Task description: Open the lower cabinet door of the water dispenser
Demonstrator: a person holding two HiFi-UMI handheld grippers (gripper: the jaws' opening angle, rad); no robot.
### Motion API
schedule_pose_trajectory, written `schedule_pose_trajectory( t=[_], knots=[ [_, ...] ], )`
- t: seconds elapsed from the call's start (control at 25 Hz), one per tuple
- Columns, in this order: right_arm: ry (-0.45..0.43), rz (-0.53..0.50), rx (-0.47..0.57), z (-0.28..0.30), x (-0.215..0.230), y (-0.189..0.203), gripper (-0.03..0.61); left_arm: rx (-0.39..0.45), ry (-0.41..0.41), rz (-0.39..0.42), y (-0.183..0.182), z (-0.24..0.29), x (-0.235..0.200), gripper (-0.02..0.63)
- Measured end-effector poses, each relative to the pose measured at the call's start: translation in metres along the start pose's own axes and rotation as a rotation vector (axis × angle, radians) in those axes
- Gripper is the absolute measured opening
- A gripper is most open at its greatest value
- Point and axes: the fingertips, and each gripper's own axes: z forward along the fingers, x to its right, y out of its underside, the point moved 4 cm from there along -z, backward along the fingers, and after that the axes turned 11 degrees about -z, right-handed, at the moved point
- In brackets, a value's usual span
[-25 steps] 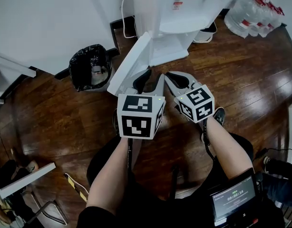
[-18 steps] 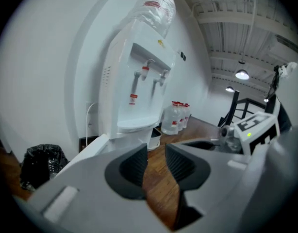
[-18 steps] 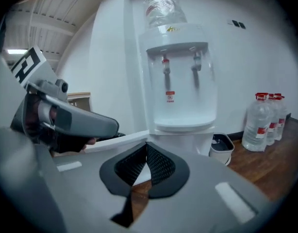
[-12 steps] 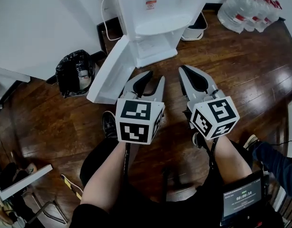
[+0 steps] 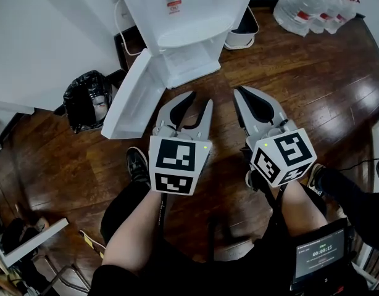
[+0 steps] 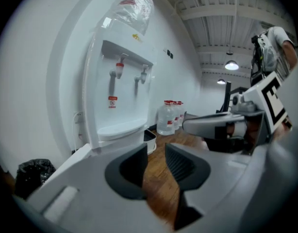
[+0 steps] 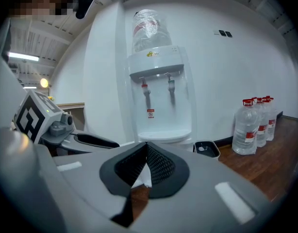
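The white water dispenser (image 5: 177,23) stands against the wall at the top of the head view. Its lower cabinet door (image 5: 135,97) is swung wide open to the left, out over the wooden floor. My left gripper (image 5: 200,98) hangs in the air just right of the door's free edge, open, with nothing between its jaws. My right gripper (image 5: 240,91) is beside it, shut and empty, clear of the dispenser. In the left gripper view the left gripper (image 6: 156,149) frames bare floor, with the dispenser (image 6: 120,86) ahead. In the right gripper view the right gripper (image 7: 146,145) has its pads together, facing the dispenser (image 7: 158,91).
A bin lined with a black bag (image 5: 84,97) stands left of the open door. A small dark-rimmed bin (image 5: 242,24) sits right of the dispenser, with several water bottles (image 5: 313,5) beyond. A tablet (image 5: 319,254) shows at the lower right. The person's shoe (image 5: 137,164) is on the floor.
Both grippers have drawn back from the open door, and the right one has risen and spread to the right. The door has stayed open throughout. The dispenser has shifted left in the head view.
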Motion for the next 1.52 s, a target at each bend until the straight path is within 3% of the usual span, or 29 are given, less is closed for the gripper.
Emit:
schedule_pose_trajectory(
  t=[0.32,0.48,0.96,1.52],
  knots=[
    [0.004,-0.063,0.065,-0.011,-0.008,-0.025,0.005,0.062,0.033,0.066,-0.004,-0.008,0.017,0.132],
    [-0.014,-0.089,0.049,-0.008,-0.012,-0.02,0.005,0.079,0.034,0.089,-0.009,-0.011,0.016,0.13],
    [-0.077,-0.026,0.0,0.007,-0.013,-0.005,0.005,0.102,0.002,0.032,-0.021,-0.009,-0.001,0.13],
    [-0.041,-0.043,0.016,0.006,-0.003,-0.003,0.005,0.061,0.019,0.048,-0.005,-0.002,0.008,0.13]
  ],
)
